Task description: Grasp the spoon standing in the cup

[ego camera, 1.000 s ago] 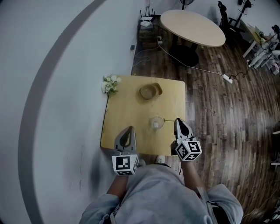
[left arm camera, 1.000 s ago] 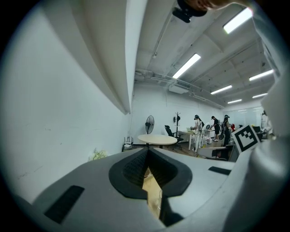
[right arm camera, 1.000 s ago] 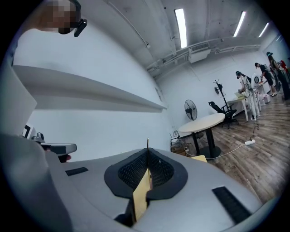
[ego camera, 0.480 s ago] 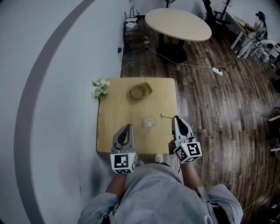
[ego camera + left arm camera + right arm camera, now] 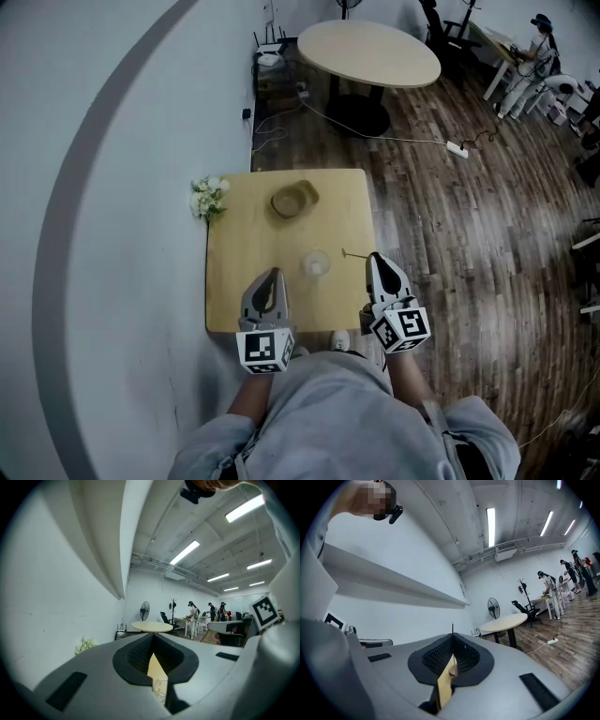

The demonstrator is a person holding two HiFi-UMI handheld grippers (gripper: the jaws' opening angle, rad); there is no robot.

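Note:
A thin spoon (image 5: pixel 353 253) sticks out leftward from the tips of my right gripper (image 5: pixel 377 266), which is shut on it, to the right of the clear cup (image 5: pixel 315 264). The spoon is apart from the cup, over the right edge of the square wooden table (image 5: pixel 239 272). In the right gripper view the spoon (image 5: pixel 452 631) stands up between the closed jaws of the right gripper (image 5: pixel 452 643). My left gripper (image 5: pixel 269 284) hovers over the table's near edge, shut and empty. In the left gripper view the cup (image 5: pixel 160 689) shows low beyond the left gripper (image 5: pixel 153 638).
A brown bowl (image 5: pixel 293 200) sits at the table's far side, with a bunch of white flowers (image 5: pixel 206 197) at the far left corner against the wall. Beyond stand a round table (image 5: pixel 372 52) and a power strip (image 5: pixel 457 148) with cables on the wood floor.
The spoon, which reached from the cup to my right gripper, has come away from the cup and now hangs clear to its right. The left gripper has hardly moved.

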